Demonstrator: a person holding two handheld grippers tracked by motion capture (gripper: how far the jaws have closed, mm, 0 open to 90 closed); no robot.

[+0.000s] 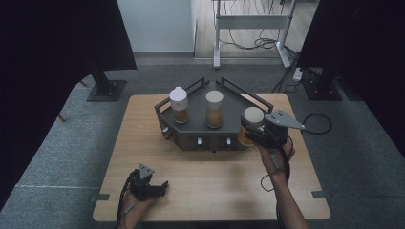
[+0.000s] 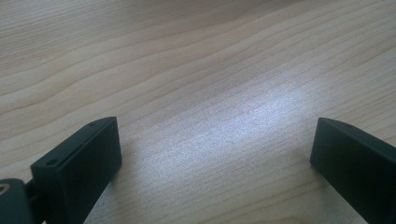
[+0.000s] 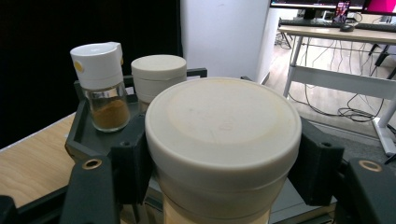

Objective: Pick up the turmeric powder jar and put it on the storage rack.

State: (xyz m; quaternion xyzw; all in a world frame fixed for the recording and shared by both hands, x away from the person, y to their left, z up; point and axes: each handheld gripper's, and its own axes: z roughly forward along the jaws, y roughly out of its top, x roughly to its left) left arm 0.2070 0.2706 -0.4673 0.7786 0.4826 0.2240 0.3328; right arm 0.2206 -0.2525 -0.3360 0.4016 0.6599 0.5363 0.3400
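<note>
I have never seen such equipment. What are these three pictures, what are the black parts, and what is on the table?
A person sits at a wooden table and holds hand-operated tongs in each hand; no robot is involved. The high view looks down from above. The other two pictures come from small cameras riding on the tongs, looking along their black jaws.

The left tongs are open, just above bare wood, holding nothing. The right tongs are shut on a jar with a cream lid, at the right end of a dark rack. On the rack stand a second cream-lidded jar and a white-capped spice bottle holding brownish powder.
</note>
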